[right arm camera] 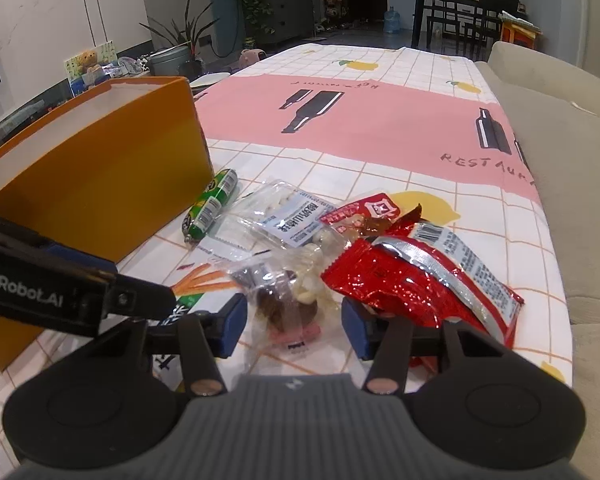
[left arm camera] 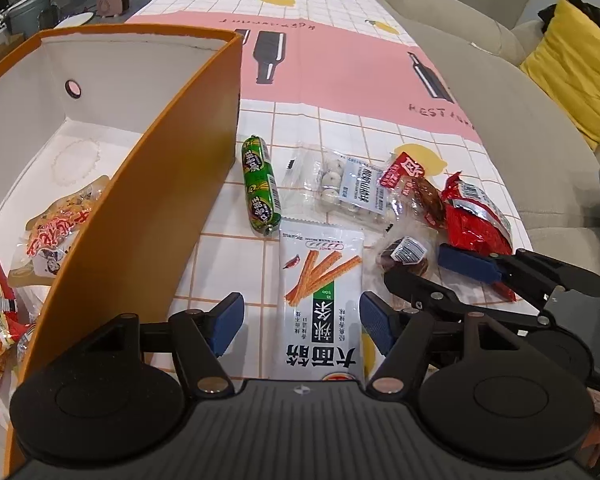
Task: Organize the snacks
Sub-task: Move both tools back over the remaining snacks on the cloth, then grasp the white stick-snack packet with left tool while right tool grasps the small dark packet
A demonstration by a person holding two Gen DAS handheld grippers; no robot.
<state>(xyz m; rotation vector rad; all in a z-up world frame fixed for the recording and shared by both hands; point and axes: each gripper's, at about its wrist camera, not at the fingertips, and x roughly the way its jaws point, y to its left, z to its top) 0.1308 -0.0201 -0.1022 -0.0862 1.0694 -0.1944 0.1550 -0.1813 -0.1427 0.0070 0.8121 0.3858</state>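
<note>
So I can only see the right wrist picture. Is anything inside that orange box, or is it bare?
Observer: The left wrist view looks down into the orange box. Several snack packets lie on its white floor.
Operator: And what is that other black gripper on my left doing?
Observer: The left gripper is open, and a white packet printed with orange sticks lies flat on the cloth between its fingers.
</note>
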